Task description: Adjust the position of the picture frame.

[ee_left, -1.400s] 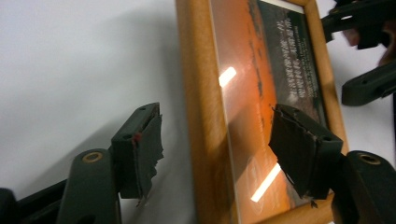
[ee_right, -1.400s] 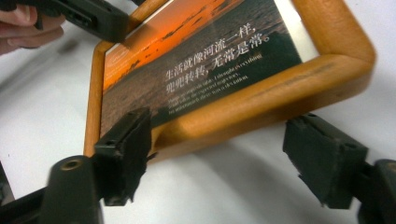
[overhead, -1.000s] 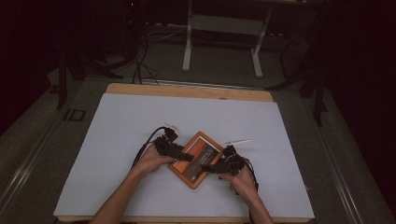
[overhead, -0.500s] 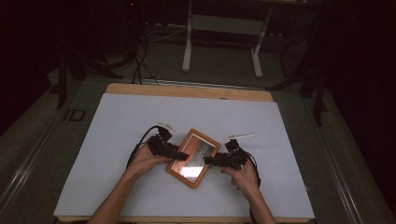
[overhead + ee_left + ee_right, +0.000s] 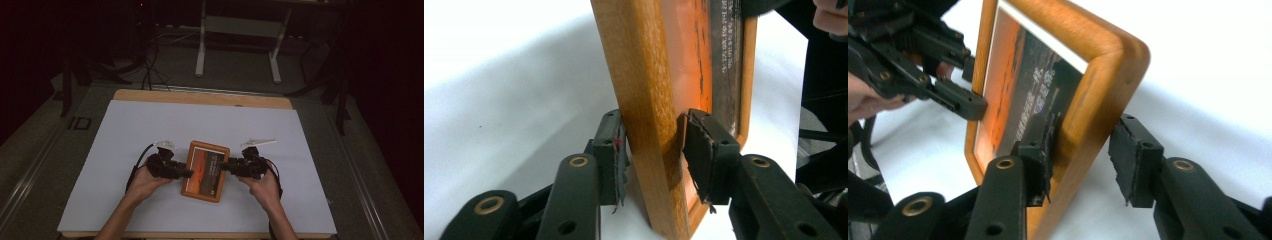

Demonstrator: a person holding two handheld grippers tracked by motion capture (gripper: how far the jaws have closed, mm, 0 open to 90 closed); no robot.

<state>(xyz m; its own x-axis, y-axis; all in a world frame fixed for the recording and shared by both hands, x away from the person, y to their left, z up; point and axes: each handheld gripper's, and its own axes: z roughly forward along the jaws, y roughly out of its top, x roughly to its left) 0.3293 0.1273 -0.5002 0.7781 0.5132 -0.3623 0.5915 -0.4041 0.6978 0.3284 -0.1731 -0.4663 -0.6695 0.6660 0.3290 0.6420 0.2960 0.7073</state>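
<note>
Wooden picture frame (image 5: 205, 170), orange-brown moulding, dark orange photo with a band of small text under glass. It sits near the front middle of the bench (image 5: 150, 125), between the two claws. The high view gives its long axis running away from the person, slightly skewed. In both gripper views the frame stands on edge relative to the jaws, white bench surface behind it.

Left claw (image 5: 651, 152): the jaws have just been closing, with the frame's side rail between them. One pad (image 5: 616, 155) lies against the wood on the back side; the other pad (image 5: 699, 155) sits at the front lip, touching or nearly so, cannot tell if it presses firmly. Reads as grasping the frame's left edge. Pad rubber is frayed at the edges.

Right claw (image 5: 1080, 160): the jaws have just been closing around the frame's opposite rail, near a rounded corner. The picture-side pad (image 5: 1040, 160) rests on the front; the outer pad (image 5: 1133, 160) stands just clear of the wood, a gap shows. So not clenched on it, frame between the jaws only.

High view: left claw (image 5: 186, 172) and right claw (image 5: 226, 166) meet the frame from either side, hands behind them, black cables trailing. The right gripper view also shows the left claw across the frame. A small white stick-like item (image 5: 260, 142) lies on the bench just beyond the right hand, apart from the frame.
</note>
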